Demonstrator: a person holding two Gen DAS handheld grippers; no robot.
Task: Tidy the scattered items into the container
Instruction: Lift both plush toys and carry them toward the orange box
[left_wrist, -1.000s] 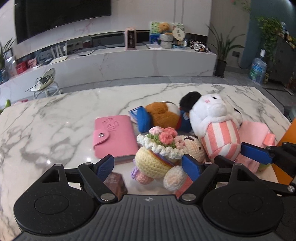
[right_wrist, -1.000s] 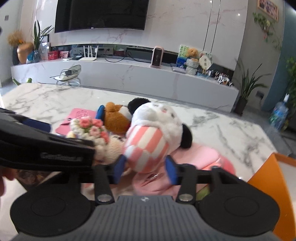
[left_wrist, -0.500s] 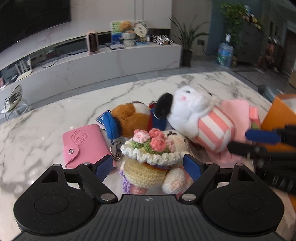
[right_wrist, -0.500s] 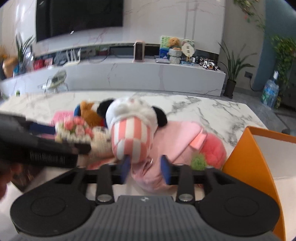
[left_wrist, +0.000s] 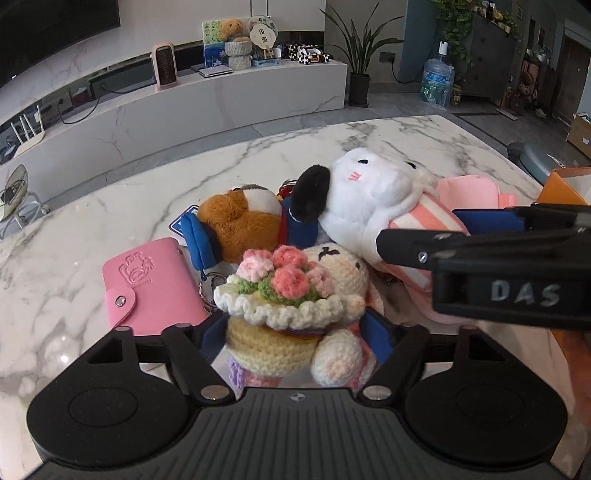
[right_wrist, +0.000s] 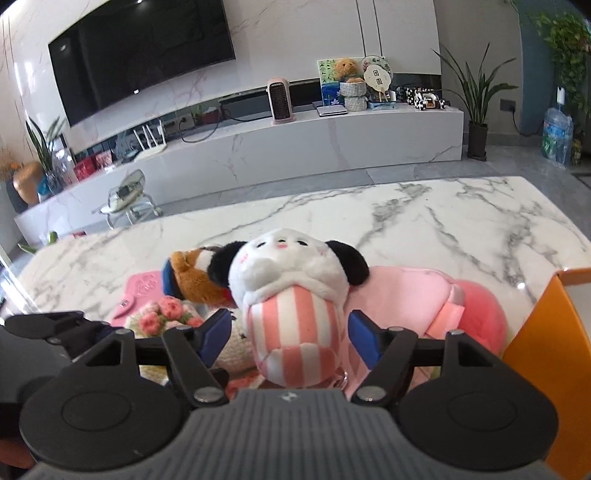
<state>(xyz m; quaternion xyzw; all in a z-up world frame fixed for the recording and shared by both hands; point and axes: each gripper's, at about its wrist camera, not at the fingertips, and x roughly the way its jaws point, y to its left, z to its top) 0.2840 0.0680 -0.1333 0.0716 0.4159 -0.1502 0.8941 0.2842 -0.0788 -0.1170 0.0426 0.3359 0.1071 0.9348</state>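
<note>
Left gripper (left_wrist: 297, 338) fingers closing around the crochet doll (left_wrist: 291, 314), blue pads flanking it; contact not clear. Right gripper (right_wrist: 288, 334) fingers opening, striped plush dog (right_wrist: 291, 299) between them, pads apart from its body. Both toys sit in a pile on the marble counter (right_wrist: 443, 229): brown plush (left_wrist: 240, 225) at 11 o'clock of the doll, pink wallet (left_wrist: 151, 284) at 9, orange container (right_wrist: 546, 354) at 3 of the dog.
</note>
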